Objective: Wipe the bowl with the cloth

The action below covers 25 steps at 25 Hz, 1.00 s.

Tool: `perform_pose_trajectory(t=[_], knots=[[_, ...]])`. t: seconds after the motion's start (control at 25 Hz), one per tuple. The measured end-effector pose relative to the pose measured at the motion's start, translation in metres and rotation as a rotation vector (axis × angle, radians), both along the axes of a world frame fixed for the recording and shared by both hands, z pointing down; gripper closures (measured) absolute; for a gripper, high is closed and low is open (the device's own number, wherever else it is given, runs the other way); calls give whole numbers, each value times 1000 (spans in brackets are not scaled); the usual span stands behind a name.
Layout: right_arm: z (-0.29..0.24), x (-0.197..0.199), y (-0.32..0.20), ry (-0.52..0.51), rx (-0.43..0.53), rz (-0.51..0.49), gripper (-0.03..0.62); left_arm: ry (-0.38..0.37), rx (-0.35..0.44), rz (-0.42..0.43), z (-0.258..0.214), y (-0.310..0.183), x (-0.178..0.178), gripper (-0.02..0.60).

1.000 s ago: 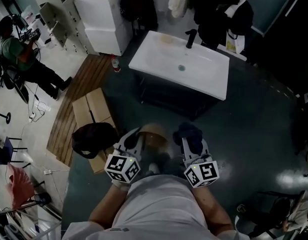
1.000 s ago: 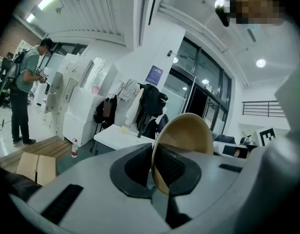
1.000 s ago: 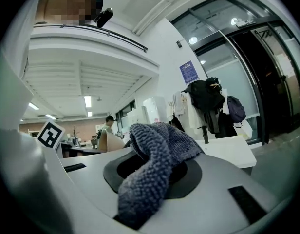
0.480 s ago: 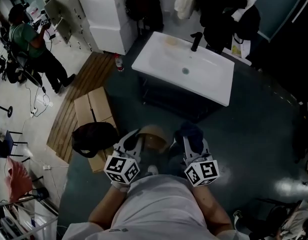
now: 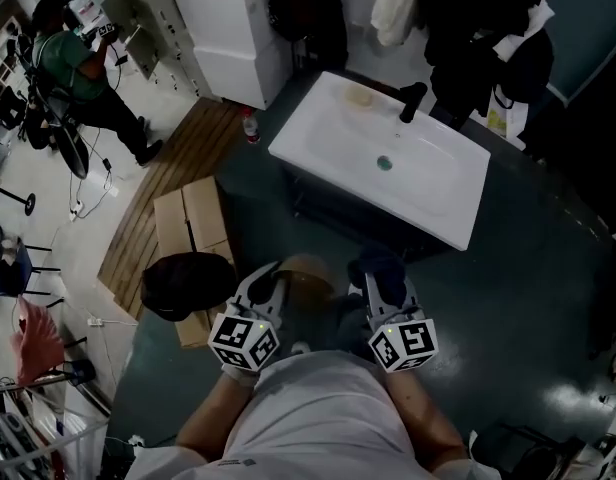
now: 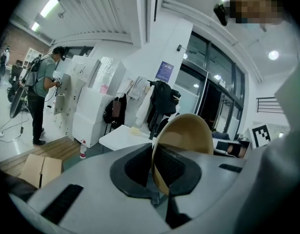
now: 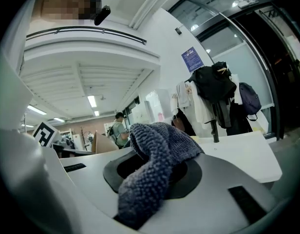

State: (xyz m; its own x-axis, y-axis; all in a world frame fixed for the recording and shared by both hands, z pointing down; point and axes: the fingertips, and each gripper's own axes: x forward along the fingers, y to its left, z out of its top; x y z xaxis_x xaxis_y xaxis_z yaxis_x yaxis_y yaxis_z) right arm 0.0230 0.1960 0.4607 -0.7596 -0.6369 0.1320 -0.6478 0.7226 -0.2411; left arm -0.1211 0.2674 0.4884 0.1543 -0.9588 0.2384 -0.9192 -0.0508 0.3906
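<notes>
Tan bowl (image 6: pixel 183 143) is pinched by its rim in the left gripper (image 5: pixel 276 286). The right gripper (image 5: pixel 384 284) pinches a blue cloth (image 7: pixel 152 172). Both are close to the person's body. A white sink (image 5: pixel 428 173) is ahead.

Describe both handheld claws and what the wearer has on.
The left light-grey claw and the right light-grey claw have moulded bodies, a dark recess round the jaws, and each bears a white cube with black square markers. The person wears a pale short-sleeved top.
</notes>
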Motion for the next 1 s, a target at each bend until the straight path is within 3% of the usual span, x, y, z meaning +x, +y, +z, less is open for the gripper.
perform_pose_trajectory(t=[0.44,0.76,1.0], knots=[[-9,-8,-134,-35,-14,-95,531,-34,-32,-95,-8,-113,-2,560],[-13,11,-222,-68,-47,-99,531,-51,-77,-104,-15,-197,20,560],[-24,19,-259,-104,-49,-87,532,-83,-85,-91,-26,-243,29,560]])
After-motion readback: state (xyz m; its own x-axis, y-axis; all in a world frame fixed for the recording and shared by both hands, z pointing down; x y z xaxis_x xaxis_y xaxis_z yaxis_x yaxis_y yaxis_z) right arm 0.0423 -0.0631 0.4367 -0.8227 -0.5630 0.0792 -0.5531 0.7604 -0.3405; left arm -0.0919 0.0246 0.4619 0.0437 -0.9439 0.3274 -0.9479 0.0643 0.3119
